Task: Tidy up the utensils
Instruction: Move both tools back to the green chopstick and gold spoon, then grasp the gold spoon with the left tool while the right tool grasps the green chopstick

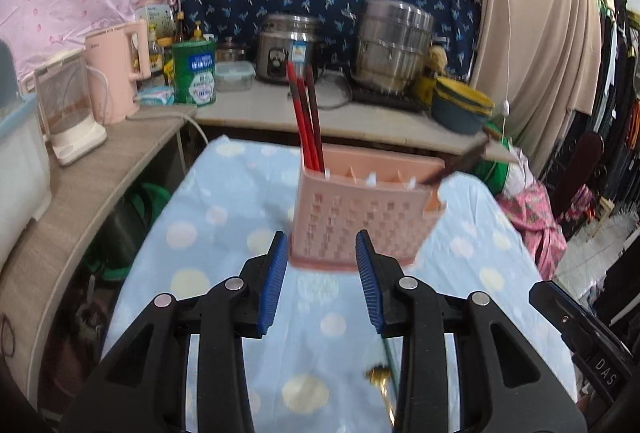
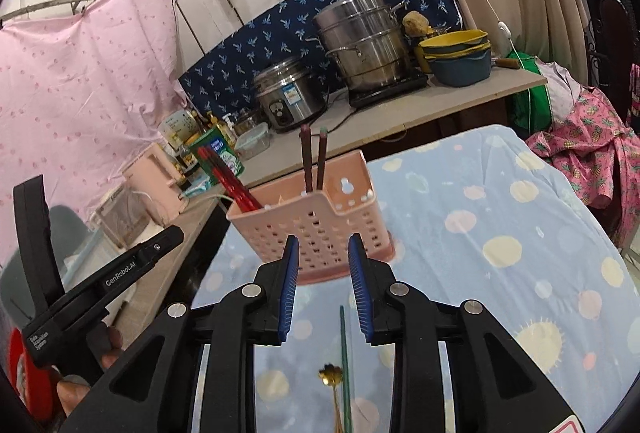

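Note:
A pink perforated utensil caddy [image 1: 360, 217] [image 2: 316, 229] stands on a table under a blue dotted cloth [image 2: 500, 217]. Red chopsticks [image 1: 306, 121] [image 2: 228, 181] stand in its left end, and two brown chopsticks [image 2: 314, 161] lean in the right end. My left gripper [image 1: 322, 245] is open just short of the caddy, with nothing between its pads. My right gripper [image 2: 323, 249] is also open and holds nothing. On the cloth below the grippers lie a green chopstick [image 2: 344, 353] [image 1: 390, 357] and a gold flower-ended utensil [image 2: 331, 377] [image 1: 382, 381].
Behind the table a counter [image 1: 272, 109] carries a rice cooker [image 1: 288, 49], a steel steamer pot [image 1: 390, 45], stacked bowls [image 1: 460, 105] and a green tin [image 1: 196, 73]. A side shelf at left holds a pink kettle [image 1: 116, 73]. Clothes hang at right.

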`<state>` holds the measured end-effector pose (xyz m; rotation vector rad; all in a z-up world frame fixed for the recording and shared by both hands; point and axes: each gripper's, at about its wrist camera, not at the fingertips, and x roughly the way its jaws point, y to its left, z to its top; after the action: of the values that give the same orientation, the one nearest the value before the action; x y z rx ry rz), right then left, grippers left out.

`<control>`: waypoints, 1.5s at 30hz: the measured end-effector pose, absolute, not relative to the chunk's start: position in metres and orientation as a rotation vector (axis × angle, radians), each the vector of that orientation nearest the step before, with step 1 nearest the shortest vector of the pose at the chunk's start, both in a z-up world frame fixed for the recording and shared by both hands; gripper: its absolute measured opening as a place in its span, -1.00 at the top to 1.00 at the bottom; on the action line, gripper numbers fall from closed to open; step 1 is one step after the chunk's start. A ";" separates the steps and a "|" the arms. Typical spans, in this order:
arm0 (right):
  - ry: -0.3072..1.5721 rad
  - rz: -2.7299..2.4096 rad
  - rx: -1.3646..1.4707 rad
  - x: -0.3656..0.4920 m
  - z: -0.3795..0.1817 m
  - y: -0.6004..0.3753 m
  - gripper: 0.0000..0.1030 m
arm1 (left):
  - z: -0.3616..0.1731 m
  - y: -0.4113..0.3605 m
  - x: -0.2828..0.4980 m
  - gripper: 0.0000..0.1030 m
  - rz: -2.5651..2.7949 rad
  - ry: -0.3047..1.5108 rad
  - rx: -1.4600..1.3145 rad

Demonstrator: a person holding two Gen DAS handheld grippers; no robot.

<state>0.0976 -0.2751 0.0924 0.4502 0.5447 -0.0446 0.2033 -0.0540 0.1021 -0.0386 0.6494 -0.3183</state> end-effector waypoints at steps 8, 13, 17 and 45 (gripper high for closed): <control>0.727 -0.051 0.362 0.056 0.029 -0.251 0.48 | 0.046 -0.049 0.168 0.35 -0.324 0.783 0.007; 0.831 -0.027 0.354 0.036 -0.003 -0.237 0.48 | 0.017 -0.048 0.147 0.35 -0.324 0.848 0.025; 0.873 0.002 0.322 0.025 -0.017 -0.222 0.48 | -0.003 -0.047 0.133 0.35 -0.327 0.896 0.030; 0.938 -0.006 0.260 0.026 -0.044 -0.202 0.79 | -0.034 -0.046 0.108 0.27 -0.335 0.989 0.055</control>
<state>0.0263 -0.2023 -0.0437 0.2598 0.9380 -0.0060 0.1078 -0.0463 -0.0341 0.0548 0.9893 -0.3355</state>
